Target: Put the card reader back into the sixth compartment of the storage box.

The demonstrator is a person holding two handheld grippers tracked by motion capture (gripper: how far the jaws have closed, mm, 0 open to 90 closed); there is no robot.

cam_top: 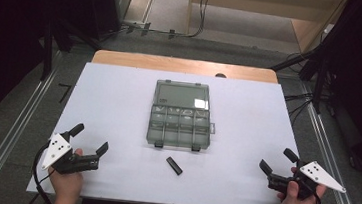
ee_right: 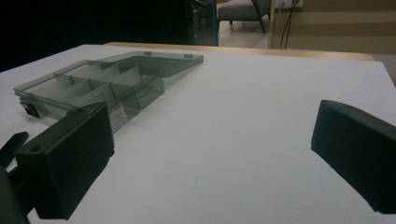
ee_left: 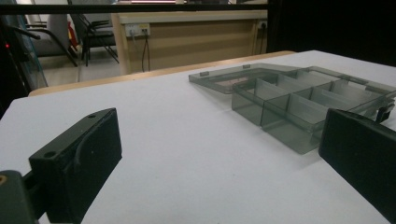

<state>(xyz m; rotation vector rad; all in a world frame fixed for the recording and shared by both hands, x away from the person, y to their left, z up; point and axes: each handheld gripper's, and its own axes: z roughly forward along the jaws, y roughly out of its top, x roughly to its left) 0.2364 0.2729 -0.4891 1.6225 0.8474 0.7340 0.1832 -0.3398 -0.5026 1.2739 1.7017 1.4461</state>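
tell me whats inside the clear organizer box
The organizer box lies open, its lid flat behind it. The visible compartments look empty; the tinted dividers hide some compartment floors in the low views.

A translucent grey compartment box (cam_top: 180,122) lies mid-table, its lid folded open flat behind it. A small black piece (cam_top: 174,165), perhaps a clip, lies just before it.
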